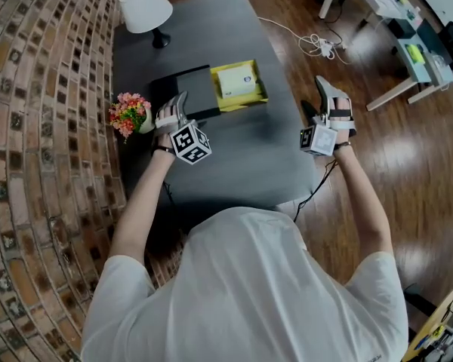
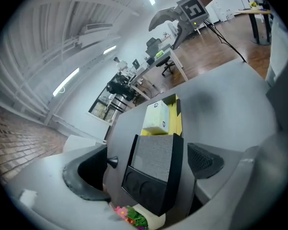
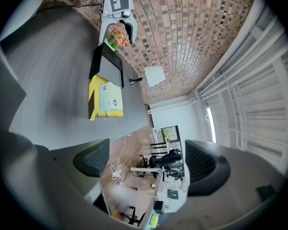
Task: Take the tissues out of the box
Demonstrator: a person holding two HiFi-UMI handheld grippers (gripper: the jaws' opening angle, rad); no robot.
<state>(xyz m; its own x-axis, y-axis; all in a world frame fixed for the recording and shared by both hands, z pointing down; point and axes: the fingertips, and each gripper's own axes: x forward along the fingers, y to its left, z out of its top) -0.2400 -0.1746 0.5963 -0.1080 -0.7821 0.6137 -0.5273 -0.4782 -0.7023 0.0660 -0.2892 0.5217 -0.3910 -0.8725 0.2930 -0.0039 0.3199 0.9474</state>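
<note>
A pale tissue box [image 1: 236,80] lies in a yellow tray [image 1: 251,100] near the middle of the dark table [image 1: 241,157]. My left gripper [image 1: 177,105] hovers over the table's left side, just short of a black slab-shaped device [image 1: 183,89], its jaws open and empty. In the left gripper view the device [image 2: 153,171] fills the gap ahead of my gripper [image 2: 146,169], with the tissue box [image 2: 157,118] beyond it. My right gripper [image 1: 326,90] is off the table's right edge over the floor, open and empty. In the right gripper view, that gripper [image 3: 149,164] points past the table edge at the room; the box [image 3: 109,97] is up left.
A white lamp [image 1: 145,7] stands at the table's far left corner. A small pot of flowers [image 1: 128,113] sits by the brick wall [image 1: 38,127], beside my left hand. Cables [image 1: 317,45] lie on the wooden floor, and a desk [image 1: 415,47] stands at the right.
</note>
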